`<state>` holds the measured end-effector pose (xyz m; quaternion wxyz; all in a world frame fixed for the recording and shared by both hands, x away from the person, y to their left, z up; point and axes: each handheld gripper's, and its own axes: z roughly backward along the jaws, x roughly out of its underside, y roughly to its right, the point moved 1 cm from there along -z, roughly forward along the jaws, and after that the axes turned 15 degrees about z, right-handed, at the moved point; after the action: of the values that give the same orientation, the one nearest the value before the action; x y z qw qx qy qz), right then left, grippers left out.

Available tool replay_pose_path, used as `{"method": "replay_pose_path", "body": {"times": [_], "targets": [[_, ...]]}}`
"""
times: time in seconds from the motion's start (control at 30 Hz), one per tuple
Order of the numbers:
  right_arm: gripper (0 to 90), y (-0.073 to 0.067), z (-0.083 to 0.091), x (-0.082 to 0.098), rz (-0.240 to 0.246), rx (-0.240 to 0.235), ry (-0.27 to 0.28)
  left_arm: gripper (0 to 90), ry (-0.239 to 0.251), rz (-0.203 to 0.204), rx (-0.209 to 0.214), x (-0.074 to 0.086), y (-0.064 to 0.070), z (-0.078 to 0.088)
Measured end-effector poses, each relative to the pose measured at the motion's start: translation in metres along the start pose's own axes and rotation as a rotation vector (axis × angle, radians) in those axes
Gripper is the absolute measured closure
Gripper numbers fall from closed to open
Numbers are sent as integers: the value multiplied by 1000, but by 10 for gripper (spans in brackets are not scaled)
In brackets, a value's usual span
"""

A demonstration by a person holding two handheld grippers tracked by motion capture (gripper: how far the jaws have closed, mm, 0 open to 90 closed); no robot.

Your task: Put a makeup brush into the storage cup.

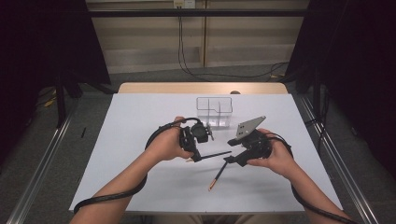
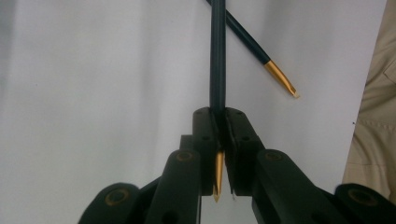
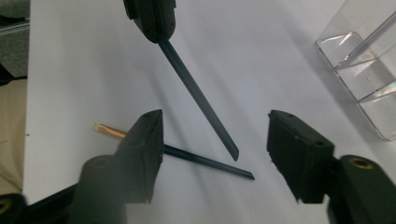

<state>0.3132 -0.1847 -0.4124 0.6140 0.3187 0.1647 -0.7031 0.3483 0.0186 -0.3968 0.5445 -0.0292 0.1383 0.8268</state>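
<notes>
My left gripper (image 1: 195,155) (image 2: 219,114) is shut on a dark chopstick (image 1: 215,153) (image 2: 217,56) near its gold tip. The stick juts level toward my right gripper (image 1: 232,159) (image 3: 215,120). In the right gripper view its blunt end (image 3: 231,151) hangs between the two open jaws and touches neither pad. A second dark chopstick (image 1: 218,176) (image 2: 261,51) (image 3: 205,162) with a gold tip lies on the white table (image 1: 140,140), below the right gripper's jaws. The left gripper (image 3: 152,18) also appears at the top of the right gripper view.
A clear plastic container with compartments (image 1: 215,111) (image 3: 369,60) stands on the table just behind both grippers. The person's forearms come in from the near edge. A cable (image 1: 112,196) trails from each gripper across the table's front.
</notes>
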Motion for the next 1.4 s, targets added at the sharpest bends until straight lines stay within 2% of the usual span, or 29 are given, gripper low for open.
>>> {"method": "replay_pose_path", "body": {"times": [0.13, 0.23, 0.27, 0.3, 0.37, 0.5, 0.6, 0.73, 0.8, 0.97, 1.1, 1.2, 1.37, 1.4], "targets": [[416, 2, 2, -5, 5, -1, -13, 839, -6, -17, -10, -2, 0, 0], [457, 2, 4, -9, 10, -13, -29, 839, 2, -8, -4, -3, 2, 0], [472, 3, 4, -11, 14, -24, -41, 839, -4, -27, -8, -4, 3, 0], [474, 3, 4, -12, 20, -27, -49, 839, 2, -18, -5, -5, 4, 0], [491, 2, 3, -14, 43, -29, -66, 839, -8, -34, -8, -6, 5, 1], [499, 1, 1, -18, 66, -35, -88, 839, -8, -31, -9, -7, 6, 1], [559, -1, -3, -20, 100, -59, -108, 839, -5, -34, 1, -8, 7, 1], [615, -3, -7, -20, 102, -86, -114, 840, -3, -31, 6, -7, 7, 1], [638, -4, -9, -19, 112, -80, -129, 839, -3, -31, 9, -7, 7, 1], [696, -3, -12, -17, 98, -90, -134, 840, 2, -17, 40, -7, 7, 2], [753, -3, -14, -17, 110, -97, -141, 840, 6, -19, 68, -8, 7, 4], [755, -5, -16, -17, 118, -118, -137, 840, 24, -10, 98, -9, 6, 7], [736, -4, -18, -16, 108, -119, -115, 840, 43, 13, 132, -8, 2, 12], [737, -4, -18, -16, 106, -123, -114, 840, 44, 4, 136, -8, 2, 13]]}}
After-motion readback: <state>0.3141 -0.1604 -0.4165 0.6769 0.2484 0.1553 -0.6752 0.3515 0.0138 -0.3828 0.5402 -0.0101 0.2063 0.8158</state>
